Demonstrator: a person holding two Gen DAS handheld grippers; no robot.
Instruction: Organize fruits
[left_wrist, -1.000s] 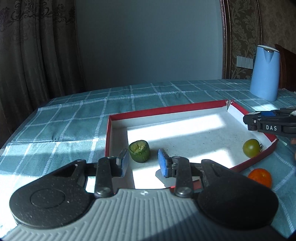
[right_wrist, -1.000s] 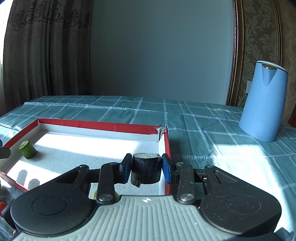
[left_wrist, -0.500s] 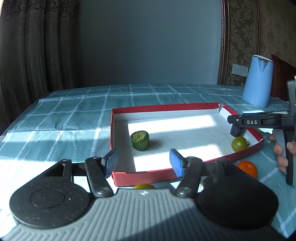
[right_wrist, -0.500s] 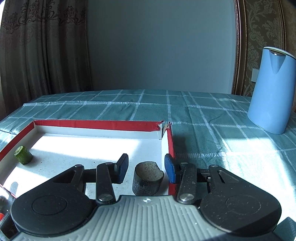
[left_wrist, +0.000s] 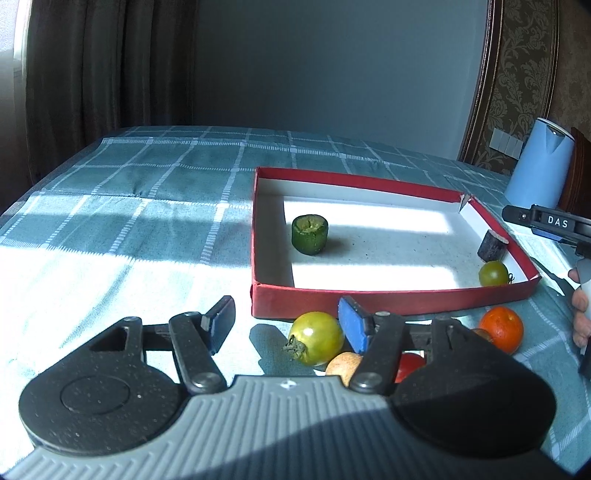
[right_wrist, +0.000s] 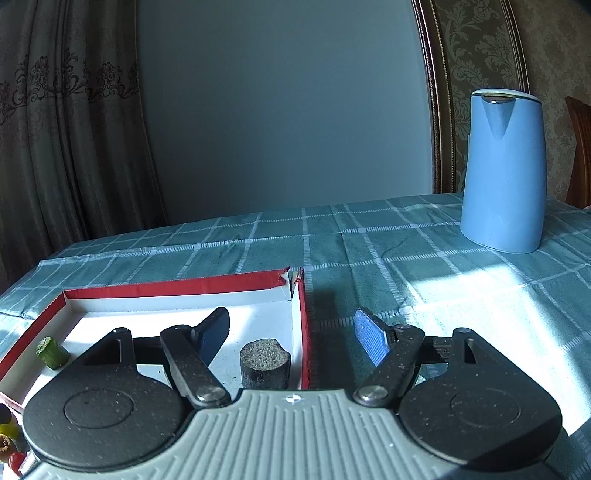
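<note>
Over the red tray (left_wrist: 388, 295), both grippers (left_wrist: 286, 326) (right_wrist: 295, 338) spread, pinching nothing.

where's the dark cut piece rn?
The dark cut piece stands upright inside the red tray, on the floor at the tray's right wall near the torn corner. In the left wrist view it sits just behind the small green tomato.

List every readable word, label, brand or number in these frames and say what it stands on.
"DAS": white letters on the black body of the right gripper, seen at the right edge of the left wrist view.
No other text shows; the blue kettle bears no readable marking.
</note>
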